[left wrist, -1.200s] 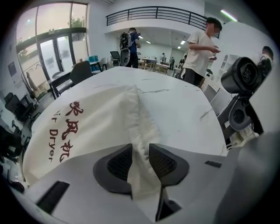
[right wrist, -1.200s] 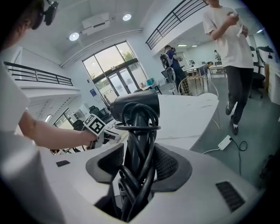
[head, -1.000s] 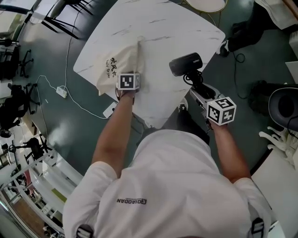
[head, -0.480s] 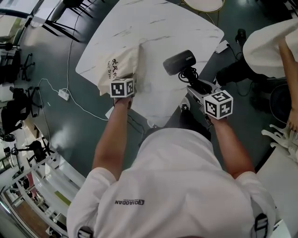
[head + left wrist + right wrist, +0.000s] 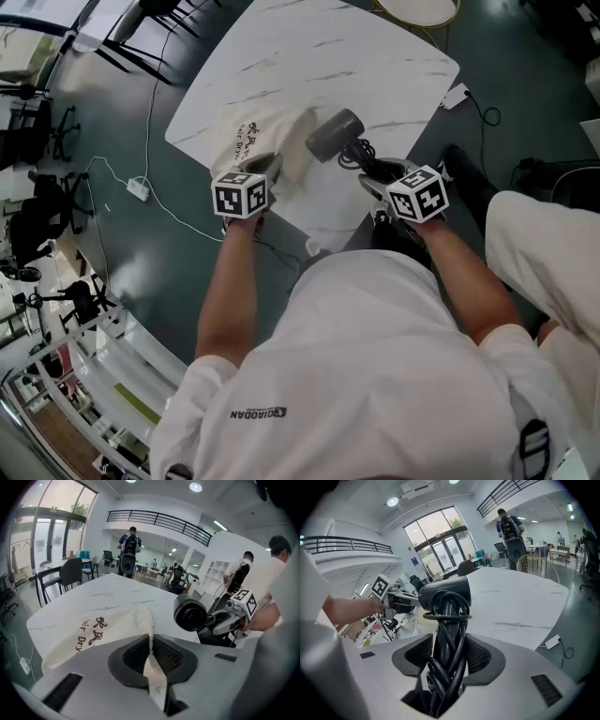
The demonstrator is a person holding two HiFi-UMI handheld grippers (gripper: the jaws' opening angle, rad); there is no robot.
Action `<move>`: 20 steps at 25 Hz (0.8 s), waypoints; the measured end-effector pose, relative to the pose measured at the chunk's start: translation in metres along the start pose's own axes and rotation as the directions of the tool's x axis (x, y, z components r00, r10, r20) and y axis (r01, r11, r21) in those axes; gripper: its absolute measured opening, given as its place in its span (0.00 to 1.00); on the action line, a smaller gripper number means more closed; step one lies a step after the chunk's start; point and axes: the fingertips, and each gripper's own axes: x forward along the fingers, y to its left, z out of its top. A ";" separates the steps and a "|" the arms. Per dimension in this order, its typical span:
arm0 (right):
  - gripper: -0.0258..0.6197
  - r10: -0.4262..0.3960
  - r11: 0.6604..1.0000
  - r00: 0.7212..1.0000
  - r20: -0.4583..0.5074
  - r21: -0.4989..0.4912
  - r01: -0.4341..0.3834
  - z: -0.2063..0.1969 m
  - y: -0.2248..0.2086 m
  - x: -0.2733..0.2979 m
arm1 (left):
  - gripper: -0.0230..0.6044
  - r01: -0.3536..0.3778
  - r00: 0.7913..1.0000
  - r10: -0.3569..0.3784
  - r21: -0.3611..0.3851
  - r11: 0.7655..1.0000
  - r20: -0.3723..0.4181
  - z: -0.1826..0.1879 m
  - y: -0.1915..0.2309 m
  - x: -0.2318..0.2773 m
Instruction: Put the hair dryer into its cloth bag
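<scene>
The hair dryer (image 5: 336,134) is in my right gripper (image 5: 373,172), held over the near part of the table (image 5: 309,56), just right of the cloth bag (image 5: 251,141). I judge it hard, rigid and fairly heavy at the barrel end, so it wants to tip forward. The handle (image 5: 442,630) is the place to hold it. My right fingers stand fairly wide and are clamped on that handle, with the black cable (image 5: 449,667) wound round it. The cable is rubbery and gives a little, so the hold may creep.

The bag is light, limp cotton with no shape of its own. I think its mouth edge is the only useful place to pinch. My left gripper (image 5: 266,165) has just been closing, and its fingers are now narrow on a thin fold of that cloth, holding it up off the table. The rest of the bag lies along the table's left edge.

The head view gives the layout, with bag and dryer side by side, but neither grip. The left gripper view shows the pinched fold and the dryer's round end facing me. The right gripper view shows the cable coils between the pads. No view tells me whether the bag's mouth is open.
</scene>
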 end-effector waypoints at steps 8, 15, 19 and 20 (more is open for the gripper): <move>0.39 0.067 0.995 0.990 -0.127 -0.063 -0.075 -0.018 0.022 0.040 | 0.11 0.033 0.999 -0.033 0.098 0.995 -0.003 0.007 -0.024 -0.018; 0.39 0.107 0.981 0.972 -0.208 -0.139 -0.137 -0.015 0.038 0.074 | 0.11 0.033 0.999 -0.034 0.150 0.988 0.004 0.011 -0.045 -0.018; 0.39 0.111 0.967 0.965 -0.236 -0.198 -0.160 -0.004 0.042 0.103 | 0.11 0.028 1.000 -0.026 0.182 0.983 -0.015 0.005 -0.046 -0.015; 0.39 0.105 0.961 0.963 -0.246 -0.223 -0.162 -0.001 0.043 0.111 | 0.11 0.025 1.000 -0.022 0.181 0.983 -0.018 0.003 -0.045 -0.015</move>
